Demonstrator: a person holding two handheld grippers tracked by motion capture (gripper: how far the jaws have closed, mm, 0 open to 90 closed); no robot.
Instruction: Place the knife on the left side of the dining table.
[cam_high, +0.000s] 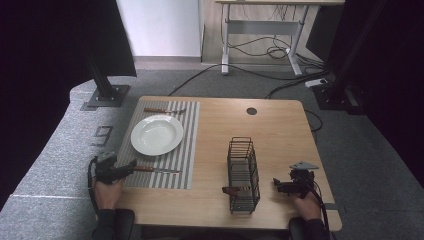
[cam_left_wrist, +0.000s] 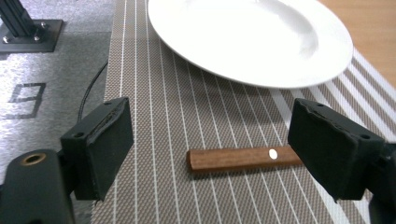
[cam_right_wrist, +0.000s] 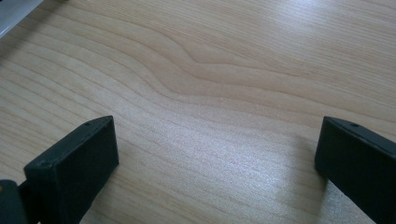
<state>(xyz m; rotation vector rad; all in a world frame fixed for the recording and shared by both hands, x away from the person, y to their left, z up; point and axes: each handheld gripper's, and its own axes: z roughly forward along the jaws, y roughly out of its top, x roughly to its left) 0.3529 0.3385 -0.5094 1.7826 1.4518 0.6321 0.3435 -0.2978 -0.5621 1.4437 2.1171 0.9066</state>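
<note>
Knife (cam_high: 156, 170) lies flat on the striped placemat (cam_high: 188, 150) near the desk's (cam_high: 280, 125) left front edge, between the white plate (cam_high: 156, 134) and the front edge. Wooden handle (cam_left_wrist: 243, 158) is brown, rectangular, with one pale rivet; metal blade points toward the desk's middle. Left claw (cam_high: 131, 166) sits at the handle end, jaws wide apart, pads (cam_left_wrist: 105, 144) clear of the handle on both sides, gripping nothing. In the left gripper view the handle's far end is hidden behind one pad and the blade is cut off. Right claw (cam_high: 276, 184) hovers low over bare wood near the right front corner, jaws wide, nothing between them. Wire basket (cam_high: 243, 174) stands front centre with a brown-handled item (cam_high: 235, 189) poking out its left side; too small to identify. Another brown-handled utensil (cam_high: 164, 110) lies on the placemat's far edge behind the plate; type unclear.
</note>
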